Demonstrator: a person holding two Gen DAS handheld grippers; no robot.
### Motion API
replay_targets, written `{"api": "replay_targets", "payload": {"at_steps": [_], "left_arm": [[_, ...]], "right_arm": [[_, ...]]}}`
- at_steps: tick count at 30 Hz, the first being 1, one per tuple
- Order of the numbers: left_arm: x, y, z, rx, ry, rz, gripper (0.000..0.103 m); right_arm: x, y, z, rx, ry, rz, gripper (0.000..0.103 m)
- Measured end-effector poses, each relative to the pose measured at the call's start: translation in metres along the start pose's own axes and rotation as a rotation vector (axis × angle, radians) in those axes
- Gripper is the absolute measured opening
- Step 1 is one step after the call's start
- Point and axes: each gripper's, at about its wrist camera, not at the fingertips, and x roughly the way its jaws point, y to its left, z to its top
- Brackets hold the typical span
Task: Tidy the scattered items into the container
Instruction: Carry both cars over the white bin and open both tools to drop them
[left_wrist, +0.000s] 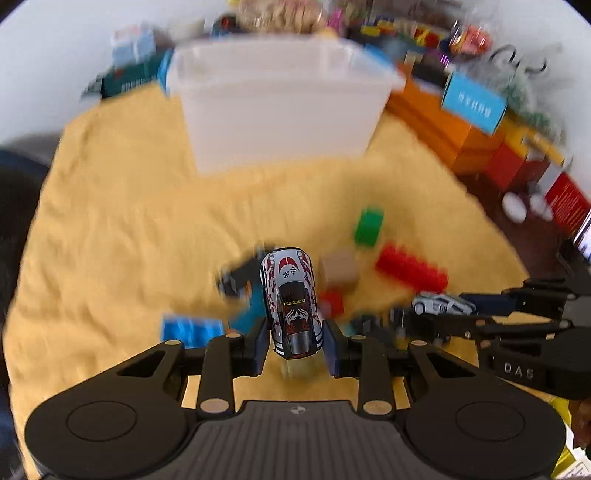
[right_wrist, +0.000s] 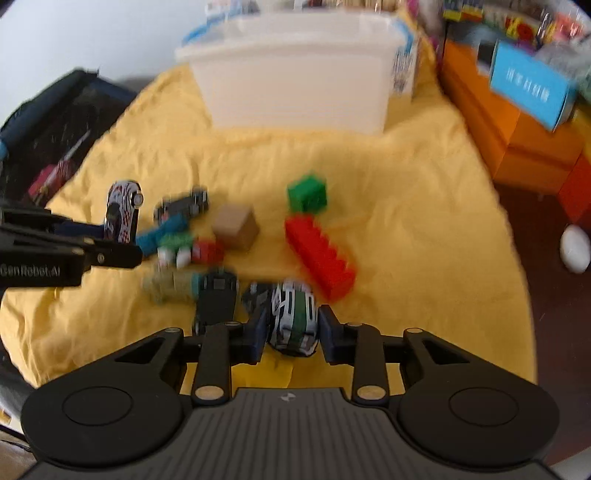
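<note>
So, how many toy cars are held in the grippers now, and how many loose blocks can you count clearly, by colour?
Toy cars held: 2, silver-red car in left gripper, white-green car in right gripper
Green block: 1
Red long brick: 1
Brown cube: 1
Total: 5; blurred pile not counted.

Silver toy car (left_wrist: 291, 302) with red flame markings, checkered flags and black rear; white toy car (right_wrist: 295, 318) with green stripe. Yellow cloth (left_wrist: 122, 229); translucent white container (left_wrist: 280, 110). Green block (right_wrist: 307, 195), red studded brick (right_wrist: 320, 254), tan cube (right_wrist: 237, 226).
</note>
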Motion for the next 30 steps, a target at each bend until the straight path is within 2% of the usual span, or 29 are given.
{"api": "replay_targets", "payload": {"at_steps": [6,11,15,19,23,25,26,28,30], "left_arm": [[-0.014,0.011,0.053,0.05,-0.105,-0.015,0.034],[-0.021,0.019,0.096,0.093,-0.184,-0.004,0.034],[-0.02,0.025,0.139,0.073,-0.229,-0.011,0.034],[0.005,0.023,0.184,0.099,-0.247,0.028,0.034],[0.059,0.033,0.211,0.068,-0.143,0.018,0.035],[0.072,0.029,0.21,0.092,-0.134,0.084,0.04],[0.073,0.027,0.207,0.109,-0.144,0.101,0.042],[0.069,0.027,0.202,0.112,-0.155,0.086,0.042],[0.057,0.029,0.196,0.095,-0.168,0.068,0.043]], "right_arm": [[0.001,0.0,0.028,0.024,-0.044,-0.002,0.033],[-0.015,0.004,0.07,-0.01,-0.19,-0.028,0.033],[-0.023,0.002,0.118,-0.016,-0.322,-0.052,0.033],[-0.007,-0.001,0.17,0.012,-0.436,-0.083,0.033],[0.036,-0.007,0.204,0.045,-0.414,-0.132,0.033],[0.051,-0.013,0.21,0.062,-0.369,-0.159,0.035],[0.055,-0.017,0.211,0.085,-0.353,-0.159,0.036],[0.052,-0.024,0.207,0.113,-0.346,-0.148,0.038],[0.04,-0.028,0.201,0.11,-0.365,-0.141,0.045]]}}
